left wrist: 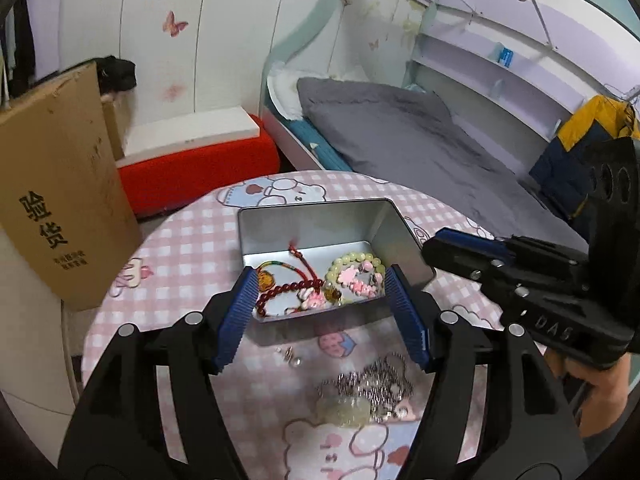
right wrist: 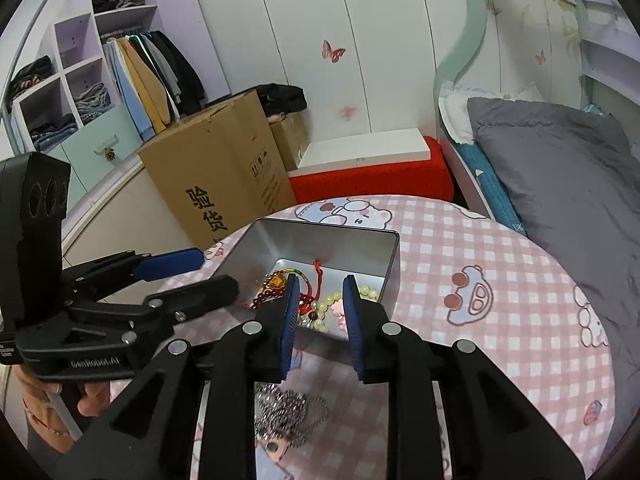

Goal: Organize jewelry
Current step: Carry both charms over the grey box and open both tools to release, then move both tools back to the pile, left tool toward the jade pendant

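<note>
Beaded bracelets (left wrist: 352, 276) already lie in the metal tin (left wrist: 320, 220) as both grippers, left (left wrist: 320, 312) and right (right wrist: 322, 328), hover open-fingered and empty, a silver chain (left wrist: 372, 384) and small earrings (left wrist: 290, 356) awaiting on the tabletop (left wrist: 180, 248).

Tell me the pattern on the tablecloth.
Pink-and-white checks with cartoon bears on the tablecloth; clearest in the right wrist view.

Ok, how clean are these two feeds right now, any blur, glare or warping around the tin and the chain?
Left wrist: tin and beaded bracelets sharp, silver chain near the lens soft and smeared; edges bend strongly. Right wrist: tin wall shows dull sheen, no harsh glare; chain slightly soft, wardrobe and bed curved by the fisheye.
</note>
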### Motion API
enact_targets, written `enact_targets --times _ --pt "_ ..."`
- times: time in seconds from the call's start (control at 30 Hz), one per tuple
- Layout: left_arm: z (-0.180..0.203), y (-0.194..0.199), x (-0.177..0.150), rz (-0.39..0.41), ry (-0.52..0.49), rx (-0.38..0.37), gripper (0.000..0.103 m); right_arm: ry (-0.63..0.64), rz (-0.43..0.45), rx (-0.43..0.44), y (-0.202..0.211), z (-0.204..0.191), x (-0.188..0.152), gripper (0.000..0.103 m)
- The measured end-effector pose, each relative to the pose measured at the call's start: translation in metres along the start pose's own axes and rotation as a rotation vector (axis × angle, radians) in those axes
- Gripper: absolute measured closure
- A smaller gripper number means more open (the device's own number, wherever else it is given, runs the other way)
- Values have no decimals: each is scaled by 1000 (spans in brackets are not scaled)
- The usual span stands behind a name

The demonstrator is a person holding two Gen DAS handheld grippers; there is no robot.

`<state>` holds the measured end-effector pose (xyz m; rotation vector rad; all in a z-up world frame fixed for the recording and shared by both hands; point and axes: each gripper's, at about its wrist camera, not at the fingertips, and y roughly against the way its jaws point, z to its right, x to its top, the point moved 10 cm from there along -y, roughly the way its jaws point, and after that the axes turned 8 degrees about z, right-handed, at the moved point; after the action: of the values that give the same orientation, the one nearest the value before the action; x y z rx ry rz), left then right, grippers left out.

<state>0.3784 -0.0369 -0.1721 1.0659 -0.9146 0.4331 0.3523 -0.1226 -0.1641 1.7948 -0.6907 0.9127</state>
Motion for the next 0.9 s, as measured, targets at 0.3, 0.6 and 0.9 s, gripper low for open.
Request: enact_targets --times 0.3,0.6,0.9 --pt "0 35 -41 6 -45 53 38 30 -23 -26 31 -7 -36 80" --pt "12 19 -95 -95 -53 44 38 2 -99 -44 35 -6 -92 74" --pt "14 -2 -108 -138 -52 50 38 -26 -125 -50 34 0 -113 74"
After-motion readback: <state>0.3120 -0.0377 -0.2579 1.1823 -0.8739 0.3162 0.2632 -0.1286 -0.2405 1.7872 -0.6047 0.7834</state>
